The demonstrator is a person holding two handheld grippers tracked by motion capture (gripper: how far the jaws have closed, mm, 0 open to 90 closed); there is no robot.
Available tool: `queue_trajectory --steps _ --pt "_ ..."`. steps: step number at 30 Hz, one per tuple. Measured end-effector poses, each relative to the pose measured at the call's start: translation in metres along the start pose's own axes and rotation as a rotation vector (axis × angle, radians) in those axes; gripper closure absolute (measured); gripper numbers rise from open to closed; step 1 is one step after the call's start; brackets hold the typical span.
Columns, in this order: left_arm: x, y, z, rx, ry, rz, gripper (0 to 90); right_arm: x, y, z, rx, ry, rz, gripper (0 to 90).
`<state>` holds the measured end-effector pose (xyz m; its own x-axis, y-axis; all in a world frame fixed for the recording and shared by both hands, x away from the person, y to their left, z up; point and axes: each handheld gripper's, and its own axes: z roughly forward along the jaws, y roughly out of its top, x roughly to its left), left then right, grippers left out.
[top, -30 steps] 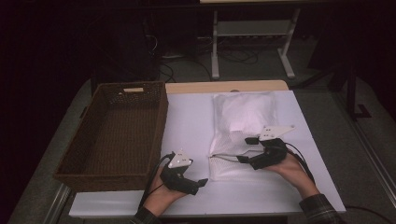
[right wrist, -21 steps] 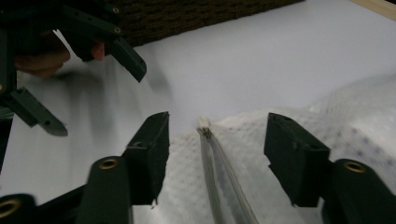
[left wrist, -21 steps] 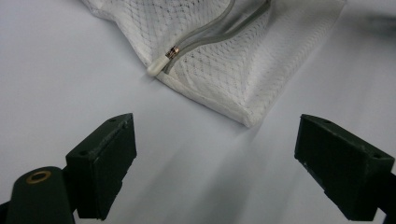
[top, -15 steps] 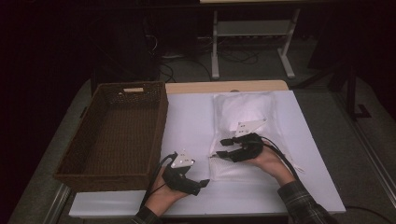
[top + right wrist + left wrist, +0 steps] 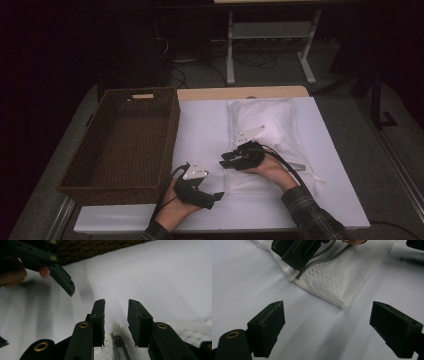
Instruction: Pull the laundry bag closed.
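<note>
1. On the counter (image 5: 200,125), covered in white, a white mesh bag (image 5: 265,135) is lying to the right of a brown wicker basket (image 5: 125,145), with its zipped near end toward the person.
2. At that near end the right gripper (image 5: 116,312) is lining up on the zipper pull (image 5: 115,328); its jaws have just been closing and are standing either side of the small pale tab, not yet pressing on it.
3. The step in hand looks like taking hold of the pull to work the zipper (image 5: 119,345).
4. Next, the jaws probably need to be dropping slightly and pinching the tab squarely before any tug along the track.
5. The left gripper (image 5: 327,322) is waiting open and empty just short of the bag's corner (image 5: 342,305), likely to be steadying the fabric.
</note>
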<state>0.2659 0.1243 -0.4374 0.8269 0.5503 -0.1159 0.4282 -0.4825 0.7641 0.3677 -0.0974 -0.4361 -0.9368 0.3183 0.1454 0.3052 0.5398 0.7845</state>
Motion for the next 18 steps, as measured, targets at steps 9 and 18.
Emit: queue_trajectory --steps 9,18 --pt "0.0 0.0 0.001 0.004 -0.002 0.001 12.2 -0.006 -0.007 0.012 0.032 0.015 0.018 69.8" --pt "-0.001 0.0 0.002 0.015 -0.002 0.003 12.2 -0.005 -0.01 0.022 0.057 0.016 0.015 76.3"
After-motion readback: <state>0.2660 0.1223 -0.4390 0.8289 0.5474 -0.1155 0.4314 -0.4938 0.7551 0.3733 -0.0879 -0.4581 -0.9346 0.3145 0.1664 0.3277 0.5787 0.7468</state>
